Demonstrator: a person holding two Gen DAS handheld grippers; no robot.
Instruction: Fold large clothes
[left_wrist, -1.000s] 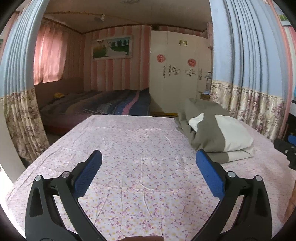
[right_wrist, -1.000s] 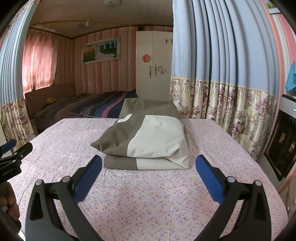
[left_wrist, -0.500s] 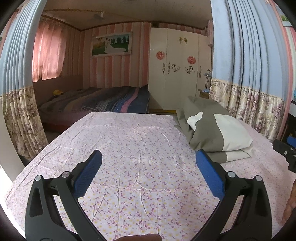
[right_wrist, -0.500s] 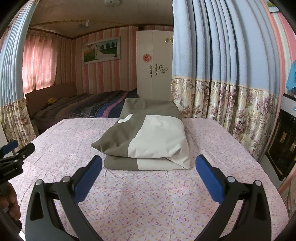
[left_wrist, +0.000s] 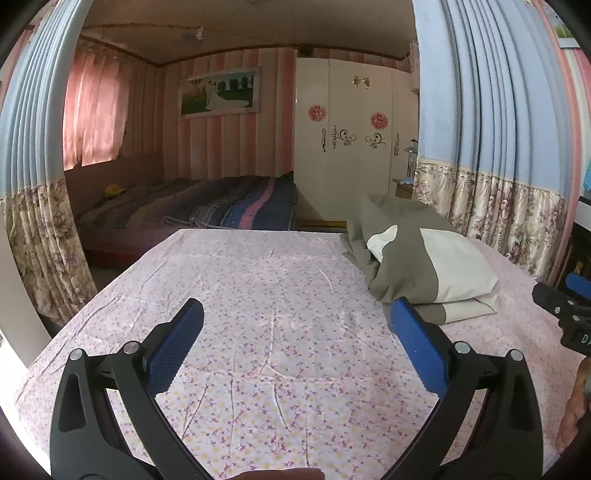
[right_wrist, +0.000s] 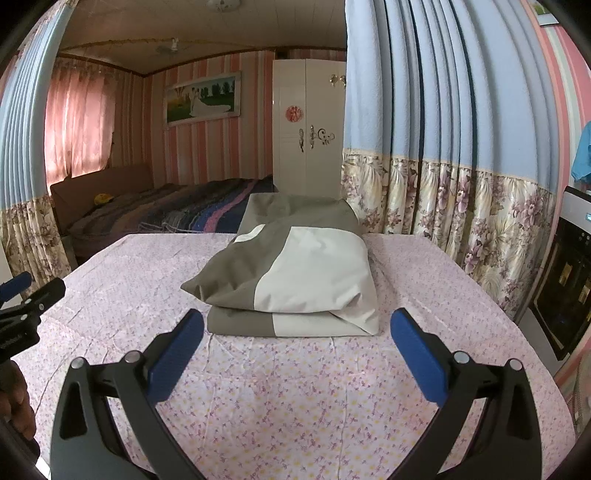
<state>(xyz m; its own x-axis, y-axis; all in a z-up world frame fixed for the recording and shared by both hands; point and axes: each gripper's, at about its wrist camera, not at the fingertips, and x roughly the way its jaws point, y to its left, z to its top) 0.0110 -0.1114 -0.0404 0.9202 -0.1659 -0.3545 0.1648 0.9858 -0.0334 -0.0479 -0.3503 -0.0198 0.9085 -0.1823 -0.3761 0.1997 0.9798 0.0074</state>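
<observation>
A folded grey and cream garment (right_wrist: 295, 277) lies in a thick bundle on the pink floral sheet (right_wrist: 295, 387), straight ahead in the right wrist view. In the left wrist view the same garment (left_wrist: 417, 266) sits at the right of the sheet (left_wrist: 258, 295). My right gripper (right_wrist: 295, 325) stands open just short of the bundle's near edge, holding nothing. My left gripper (left_wrist: 291, 325) is open over bare sheet, to the left of the garment. The right gripper's tip (left_wrist: 565, 306) shows at the right edge of the left wrist view; the left gripper's tip (right_wrist: 29, 299) shows at the left edge of the right.
Blue and floral curtains (right_wrist: 443, 166) hang close along the right side and also at the left (left_wrist: 33, 184). Beyond the sheet stand a bed with a striped blanket (left_wrist: 221, 206) and a white wardrobe (left_wrist: 351, 147). A dark appliance (right_wrist: 565, 288) is at far right.
The left wrist view has tilted upward a little, so more ceiling shows and the sheet sits lower. The garment has not moved. Both grippers remain open.
</observation>
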